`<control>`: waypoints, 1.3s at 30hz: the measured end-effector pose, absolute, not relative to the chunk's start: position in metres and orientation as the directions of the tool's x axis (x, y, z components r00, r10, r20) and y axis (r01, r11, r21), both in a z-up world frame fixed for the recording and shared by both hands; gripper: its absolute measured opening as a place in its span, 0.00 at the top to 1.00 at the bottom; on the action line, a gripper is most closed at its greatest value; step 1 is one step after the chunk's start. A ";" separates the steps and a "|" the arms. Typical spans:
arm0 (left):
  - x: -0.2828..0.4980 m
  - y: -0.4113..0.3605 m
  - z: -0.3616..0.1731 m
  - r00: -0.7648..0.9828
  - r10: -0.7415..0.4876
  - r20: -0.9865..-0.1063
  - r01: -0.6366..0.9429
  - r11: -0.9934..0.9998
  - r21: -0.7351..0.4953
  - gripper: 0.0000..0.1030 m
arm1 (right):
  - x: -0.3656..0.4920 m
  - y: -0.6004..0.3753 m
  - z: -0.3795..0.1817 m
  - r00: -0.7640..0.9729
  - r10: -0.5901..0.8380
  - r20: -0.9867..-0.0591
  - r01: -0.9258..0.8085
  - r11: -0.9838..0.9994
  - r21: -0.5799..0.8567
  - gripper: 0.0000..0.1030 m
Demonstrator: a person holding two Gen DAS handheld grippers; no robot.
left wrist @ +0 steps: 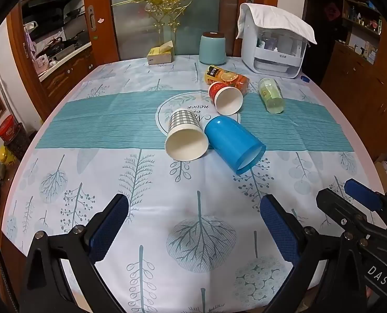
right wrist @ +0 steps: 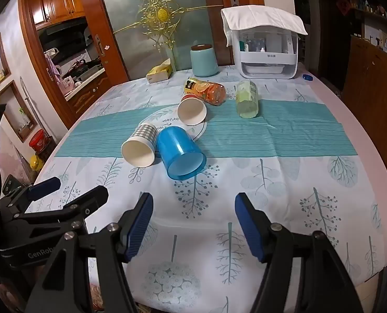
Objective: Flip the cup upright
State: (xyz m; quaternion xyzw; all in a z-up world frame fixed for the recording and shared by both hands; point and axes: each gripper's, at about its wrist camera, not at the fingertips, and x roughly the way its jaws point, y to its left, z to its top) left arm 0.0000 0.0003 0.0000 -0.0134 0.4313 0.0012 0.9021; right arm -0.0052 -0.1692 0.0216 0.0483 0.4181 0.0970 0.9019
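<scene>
Left gripper [left wrist: 193, 224] wide apart, empty, right gripper [right wrist: 193, 224] likewise, blue cup [right wrist: 179, 154] on its side ahead of both, touching checked paper cup [right wrist: 141, 146] at its left.

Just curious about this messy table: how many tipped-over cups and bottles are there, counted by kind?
Paper cups: 2, the checked cup and the red cup.
Plastic cups: 1, the blue cup.
Bottles: 2, the orange bottle and the green bottle.
Total: 5, all lying on their sides.
</scene>
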 end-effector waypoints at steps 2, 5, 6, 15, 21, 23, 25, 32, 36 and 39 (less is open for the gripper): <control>0.000 0.000 0.000 0.627 -0.006 -0.779 -0.015 1.000 -0.020 0.03 | -0.005 -0.169 0.022 0.633 0.217 -0.743 -0.135 0.976 0.170 0.36; 0.000 0.001 0.000 0.628 -0.004 -0.778 -0.016 1.000 -0.017 0.03 | -0.005 -0.169 0.022 0.636 0.214 -0.741 -0.135 0.977 0.166 0.36; 0.000 0.001 0.000 0.629 -0.004 -0.777 -0.015 1.000 -0.017 0.03 | -0.005 -0.169 0.022 0.636 0.214 -0.741 -0.135 0.977 0.166 0.36; 0.000 0.003 0.002 0.631 -0.003 -0.776 -0.015 1.000 -0.015 0.04 | -0.005 -0.169 0.022 0.636 0.213 -0.742 -0.135 0.977 0.164 0.36; 0.000 0.002 0.000 0.629 -0.002 -0.778 -0.014 1.000 -0.014 0.05 | -0.005 -0.169 0.022 0.634 0.212 -0.743 -0.135 0.977 0.164 0.36; 0.001 0.001 0.000 0.623 -0.001 -0.782 -0.016 1.000 -0.014 0.05 | -0.004 -0.169 0.023 0.633 0.212 -0.744 -0.135 0.977 0.164 0.36; 0.001 0.001 0.000 0.621 -0.003 -0.784 -0.015 1.000 -0.015 0.05 | -0.004 -0.169 0.023 0.633 0.212 -0.744 -0.134 0.977 0.164 0.36; 0.003 0.001 0.000 0.617 0.000 -0.787 -0.018 1.000 -0.014 0.05 | -0.005 -0.170 0.020 0.635 0.214 -0.742 -0.133 0.977 0.168 0.36; 0.003 0.000 0.000 0.614 0.004 -0.789 -0.020 1.000 -0.010 0.05 | -0.005 -0.169 0.022 0.630 0.217 -0.746 -0.134 0.976 0.170 0.36; 0.002 0.000 -0.001 0.615 0.006 -0.789 -0.022 1.000 -0.009 0.05 | -0.005 -0.169 0.023 0.631 0.216 -0.745 -0.134 0.976 0.169 0.36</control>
